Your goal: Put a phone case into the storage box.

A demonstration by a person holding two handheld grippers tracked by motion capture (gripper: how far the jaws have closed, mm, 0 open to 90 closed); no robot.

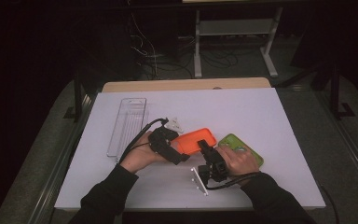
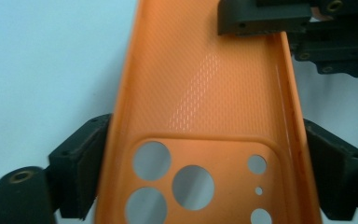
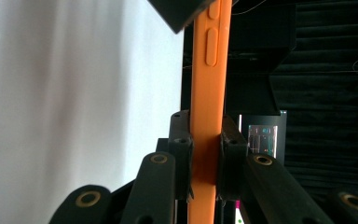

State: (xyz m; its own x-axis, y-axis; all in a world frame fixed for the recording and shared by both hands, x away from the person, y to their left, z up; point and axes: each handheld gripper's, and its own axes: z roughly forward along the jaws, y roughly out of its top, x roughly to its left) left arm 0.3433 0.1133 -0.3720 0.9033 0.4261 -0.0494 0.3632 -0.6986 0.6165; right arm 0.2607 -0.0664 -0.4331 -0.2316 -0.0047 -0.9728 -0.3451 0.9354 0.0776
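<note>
A white worktop (image 1: pixel 261 121) fills mid-frame in the high view, with a clear plastic tray (image 1: pixel 127 125) at upper left. At centre an orange phone case (image 1: pixel 195 140) is held between both tongs, off the surface as far as can be judged. A green phone case (image 1: pixel 248 148) lies just right of it. The left tongs (image 1: pixel 179 156) clamp the case's camera-hole end; the right tongs (image 1: pixel 204 148) pinch its side wall. This looks like a two-handed handover or repositioning; next, one pair must likely release while the other keeps hold.

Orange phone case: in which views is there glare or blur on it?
Left gripper view: a pale streak of glare crosses the textured inside of the orange plastic phone case, fairly sharp. Right gripper view: its edge looks soft, without glare. High view: evenly lit.
</note>
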